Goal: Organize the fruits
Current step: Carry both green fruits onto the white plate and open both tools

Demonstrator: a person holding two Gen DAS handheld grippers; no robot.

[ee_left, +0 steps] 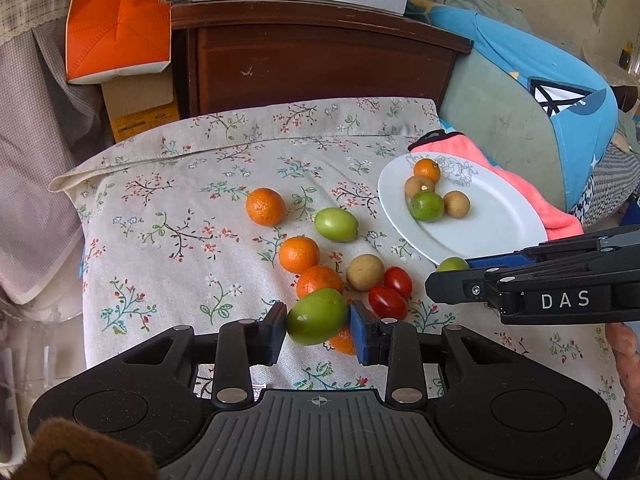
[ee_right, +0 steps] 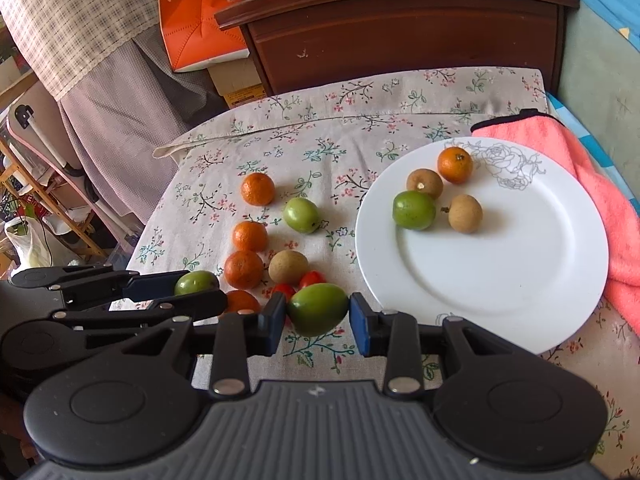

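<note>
My left gripper (ee_left: 318,322) is shut on a green fruit (ee_left: 317,317) just above the floral cloth; it also shows at the left of the right wrist view (ee_right: 196,286). My right gripper (ee_right: 318,316) is shut on another green fruit (ee_right: 318,309) beside the near rim of the white plate (ee_right: 520,280). The plate holds a green fruit (ee_right: 413,210), two brown longans (ee_right: 465,213) and a small orange (ee_right: 455,165). Loose on the cloth lie several oranges (ee_left: 265,207), a green fruit (ee_left: 336,224), a longan (ee_left: 365,272) and two cherry tomatoes (ee_left: 387,302).
A pink towel (ee_right: 592,184) lies under the plate's right side. A dark wooden cabinet (ee_left: 320,60) stands behind the table, with an orange box (ee_left: 116,20) to its left. Blue and green cushions (ee_left: 520,80) sit at the right.
</note>
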